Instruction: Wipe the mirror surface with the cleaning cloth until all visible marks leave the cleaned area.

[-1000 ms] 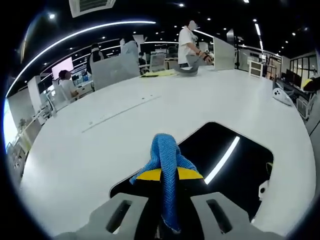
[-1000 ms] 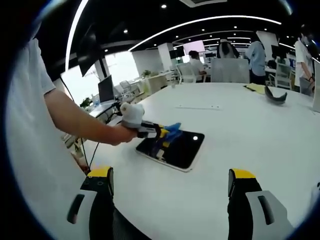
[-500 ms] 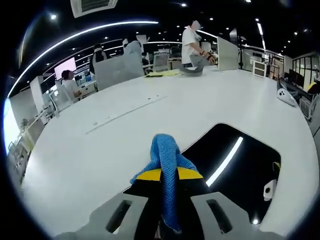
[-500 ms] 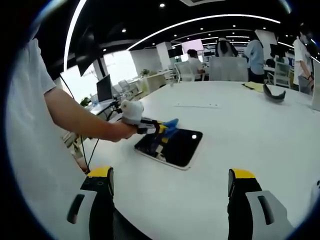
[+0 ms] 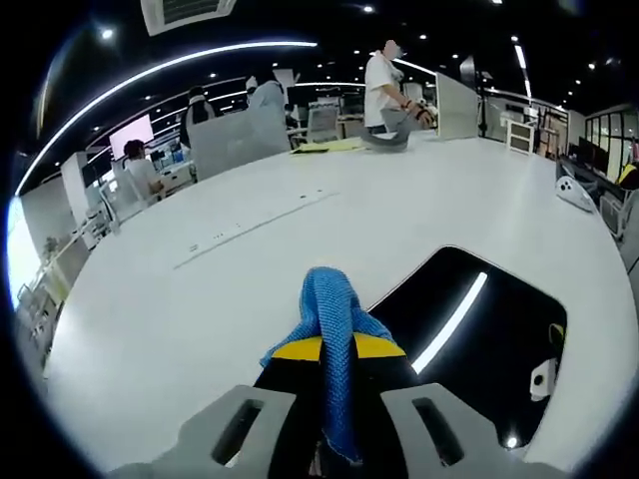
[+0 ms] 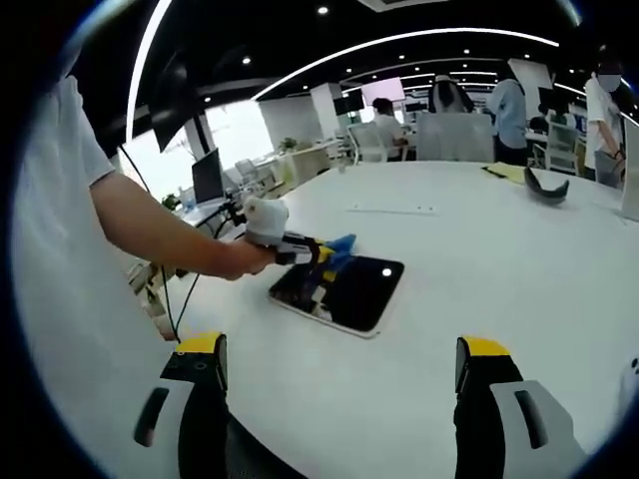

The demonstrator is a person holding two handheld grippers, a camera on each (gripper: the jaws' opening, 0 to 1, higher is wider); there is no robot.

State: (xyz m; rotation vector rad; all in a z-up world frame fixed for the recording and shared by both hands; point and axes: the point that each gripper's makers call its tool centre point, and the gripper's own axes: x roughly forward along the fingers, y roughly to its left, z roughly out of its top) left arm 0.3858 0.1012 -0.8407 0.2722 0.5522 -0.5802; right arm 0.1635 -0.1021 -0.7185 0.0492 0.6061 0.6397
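A dark rectangular mirror (image 5: 479, 329) (image 6: 349, 289) lies flat on the white table (image 5: 200, 289), reflecting ceiling lights. My left gripper (image 5: 337, 349) is shut on a blue cleaning cloth (image 5: 334, 314), whose bunched end rests at the mirror's near left edge. In the right gripper view the left gripper (image 6: 318, 257) with the blue cloth (image 6: 339, 249) sits over the mirror's left end, held by a person's arm (image 6: 160, 239). My right gripper (image 6: 339, 369) stands open, well short of the mirror, nothing between its yellow-tipped jaws.
The white table (image 6: 499, 259) stretches wide around the mirror. A dark curved object (image 6: 547, 190) and yellow sheet (image 5: 324, 147) lie at its far end, near grey partitions. People stand and sit at desks behind. A white device (image 5: 574, 192) lies at the table's right edge.
The left gripper with the cloth has shifted slightly over the mirror's left end; the mirror sits a bit further right in its view. The right gripper has stayed put.
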